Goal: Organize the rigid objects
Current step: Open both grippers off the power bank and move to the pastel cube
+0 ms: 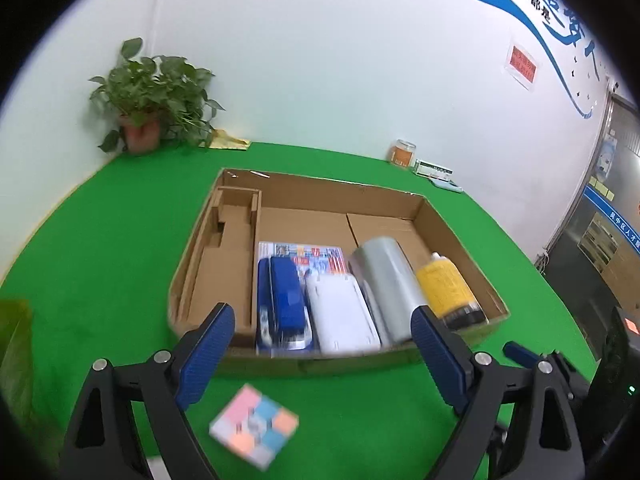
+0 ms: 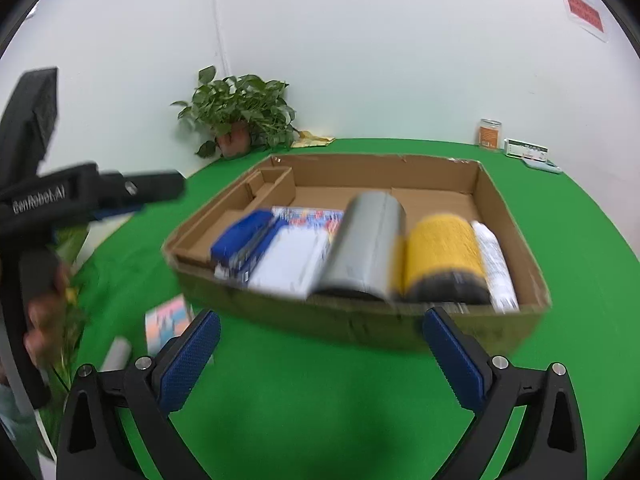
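My left gripper (image 1: 322, 354) open, empty above puzzle cube (image 1: 254, 425); should drop lower, square up, pinch flat sides, then cardboard box (image 1: 320, 184).

Bench (image 1: 100, 240) covered in bright green felt. Cardboard box (image 1: 452, 236) plain brown. Inside it: stapler (image 1: 286, 300) deep blue, white case (image 1: 340, 312), grey cylinder (image 1: 390, 280), can (image 1: 446, 284) yellow with a black base, booklet (image 1: 308, 256) printed in mixed blue, red and white. Cube (image 1: 256, 428) on the felt has pastel squares in pink, light blue, orange. Left gripper (image 1: 322, 348) and right gripper (image 2: 320, 354): black frames, blue textured pads. Plant (image 1: 154, 84) green in a reddish pot. Wall white with blue lettering.
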The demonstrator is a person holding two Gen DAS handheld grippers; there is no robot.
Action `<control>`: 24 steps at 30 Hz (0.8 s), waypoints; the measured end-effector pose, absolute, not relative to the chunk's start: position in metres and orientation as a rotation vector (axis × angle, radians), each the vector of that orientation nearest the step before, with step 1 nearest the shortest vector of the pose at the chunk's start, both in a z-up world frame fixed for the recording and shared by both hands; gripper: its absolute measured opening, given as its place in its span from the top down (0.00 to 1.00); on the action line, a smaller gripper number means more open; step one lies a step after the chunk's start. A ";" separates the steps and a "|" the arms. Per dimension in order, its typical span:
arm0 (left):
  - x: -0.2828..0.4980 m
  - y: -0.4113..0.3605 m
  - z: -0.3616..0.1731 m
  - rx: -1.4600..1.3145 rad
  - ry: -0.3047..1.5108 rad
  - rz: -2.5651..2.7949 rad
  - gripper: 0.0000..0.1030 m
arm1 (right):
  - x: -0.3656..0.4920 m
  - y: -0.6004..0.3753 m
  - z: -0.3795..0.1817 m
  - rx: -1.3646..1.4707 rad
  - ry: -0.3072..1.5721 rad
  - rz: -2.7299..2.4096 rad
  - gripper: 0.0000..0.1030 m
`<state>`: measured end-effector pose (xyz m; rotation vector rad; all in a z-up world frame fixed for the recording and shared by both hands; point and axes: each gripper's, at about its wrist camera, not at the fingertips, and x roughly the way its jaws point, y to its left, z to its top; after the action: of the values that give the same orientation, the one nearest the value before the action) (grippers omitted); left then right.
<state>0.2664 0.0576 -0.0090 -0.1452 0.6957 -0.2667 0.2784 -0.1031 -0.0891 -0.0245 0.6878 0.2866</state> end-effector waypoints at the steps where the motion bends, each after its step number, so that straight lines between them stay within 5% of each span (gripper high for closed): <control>1: 0.254 0.061 -0.011 -0.163 0.698 -0.259 0.13 | 0.274 -0.107 -0.089 -0.035 0.690 0.268 0.01; 15: 0.157 0.115 -0.028 -0.196 0.772 -0.138 0.13 | 0.176 -0.119 -0.090 0.069 0.704 0.511 0.01; 24: 0.232 0.111 -0.077 -0.224 1.024 -0.221 0.17 | 0.160 -0.075 -0.113 -0.064 0.808 0.589 0.01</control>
<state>0.2323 0.1109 -0.0767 -0.2239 1.0239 -0.2211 0.1596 -0.0748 -0.1128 -0.0643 0.8079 0.5894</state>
